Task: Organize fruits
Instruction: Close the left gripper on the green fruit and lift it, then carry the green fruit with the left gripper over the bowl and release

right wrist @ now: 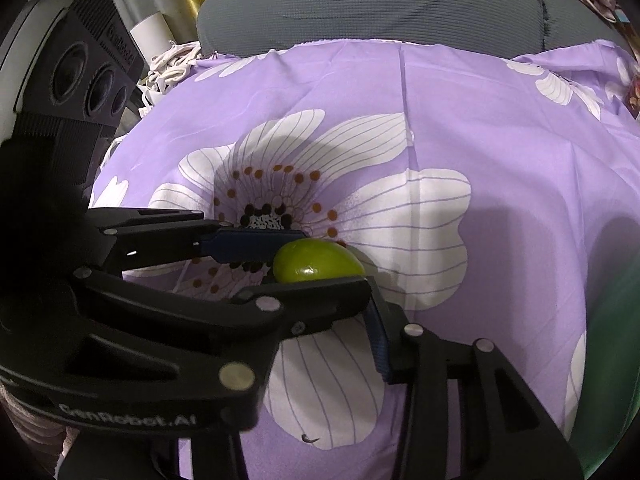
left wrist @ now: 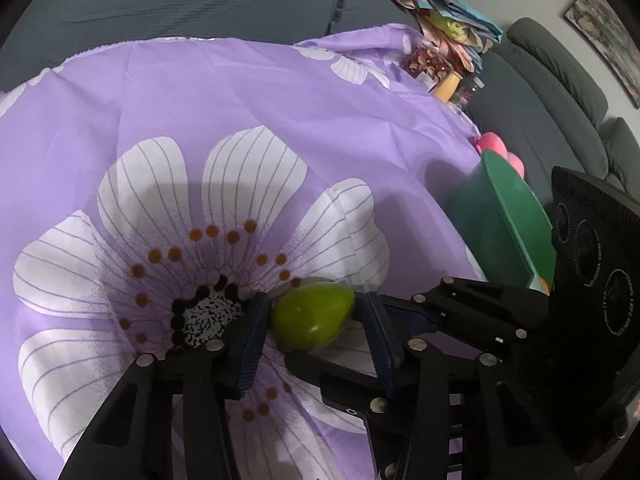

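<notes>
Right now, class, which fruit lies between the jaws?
The green fruit, alone on the purple cloth; the two pink ones sit apart beyond the green bowl.

You're working in soft, dimmish indoor light from above; broad, fuzzy-edged shadows fall across the purple floral cloth [left wrist: 240,92]; a small glare spot sits on the green fruit [right wrist: 308,270]; both views bend strongly toward their dark, vignetted corners; the nearest black gripper parts look soft.

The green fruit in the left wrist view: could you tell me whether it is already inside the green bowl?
No, the green fruit lies on the purple flowered cloth between gripper fingers, apart from the green bowl to its right.
</notes>
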